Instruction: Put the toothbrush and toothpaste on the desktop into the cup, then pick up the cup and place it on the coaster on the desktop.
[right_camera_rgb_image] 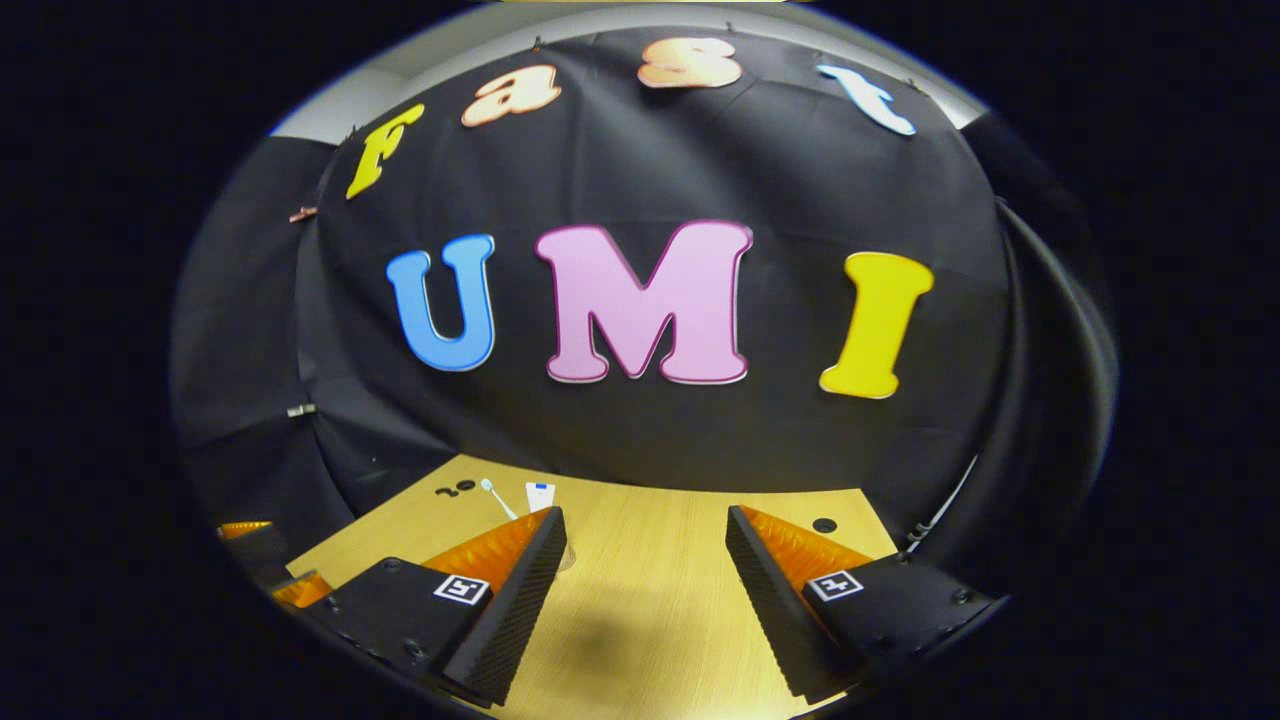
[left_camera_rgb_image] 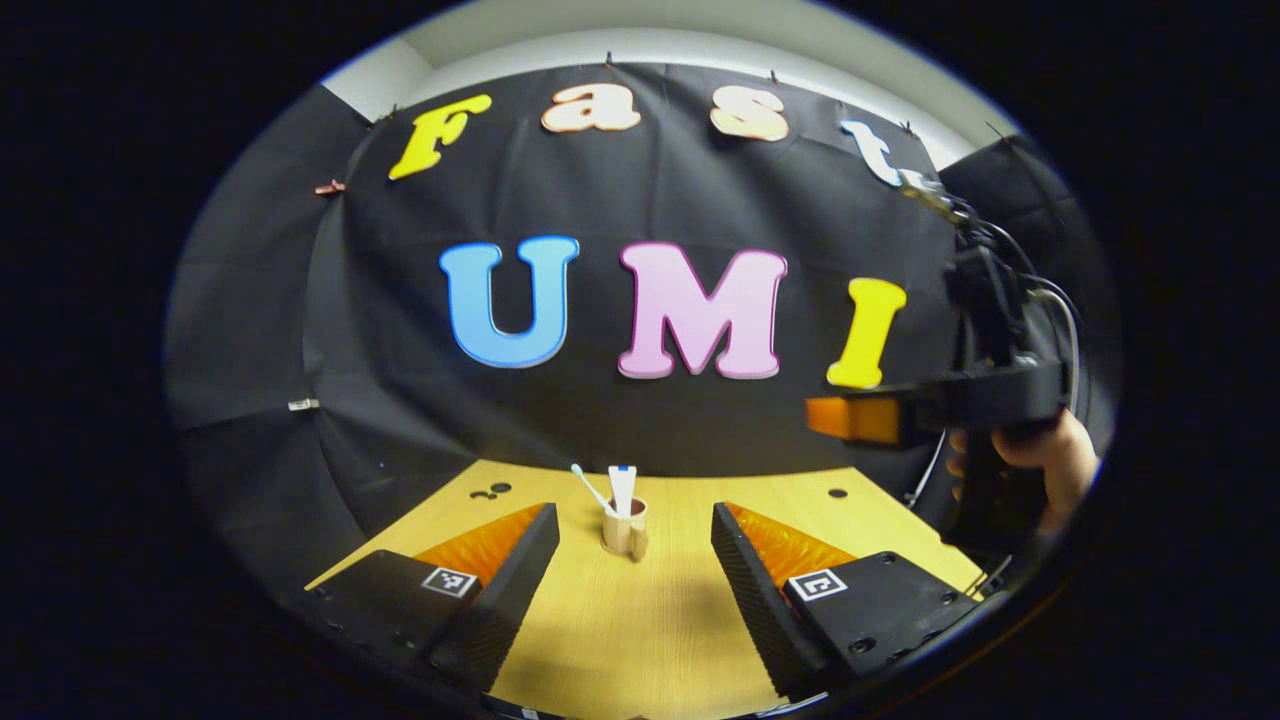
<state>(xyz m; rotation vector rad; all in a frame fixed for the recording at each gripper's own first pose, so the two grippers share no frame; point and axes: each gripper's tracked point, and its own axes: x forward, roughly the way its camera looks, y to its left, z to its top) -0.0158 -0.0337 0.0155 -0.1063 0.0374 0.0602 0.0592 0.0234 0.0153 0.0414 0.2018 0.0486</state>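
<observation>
A beige cup [left_camera_rgb_image: 625, 532] stands upright on the wooden desktop [left_camera_rgb_image: 640, 620], toward its far edge. A white toothbrush [left_camera_rgb_image: 590, 489] and a white toothpaste tube [left_camera_rgb_image: 622, 487] stick up out of it. My left gripper [left_camera_rgb_image: 634, 518] is open, well short of the cup, which appears between its fingers. At the right of the left gripper view, a hand [left_camera_rgb_image: 1055, 460] holds my right gripper [left_camera_rgb_image: 850, 418] high above the desktop. In the right gripper view my right gripper [right_camera_rgb_image: 645, 522] is open and holds nothing. The toothbrush [right_camera_rgb_image: 492, 492] and toothpaste [right_camera_rgb_image: 540, 494] peek over its left finger, which hides the cup.
Small dark holes [left_camera_rgb_image: 838, 493] mark the desktop near its far edge, which meets the black cloth wall. A cable [left_camera_rgb_image: 1070, 330] runs from the right gripper. Part of the left gripper [right_camera_rgb_image: 262, 545] shows at the lower left of the right gripper view.
</observation>
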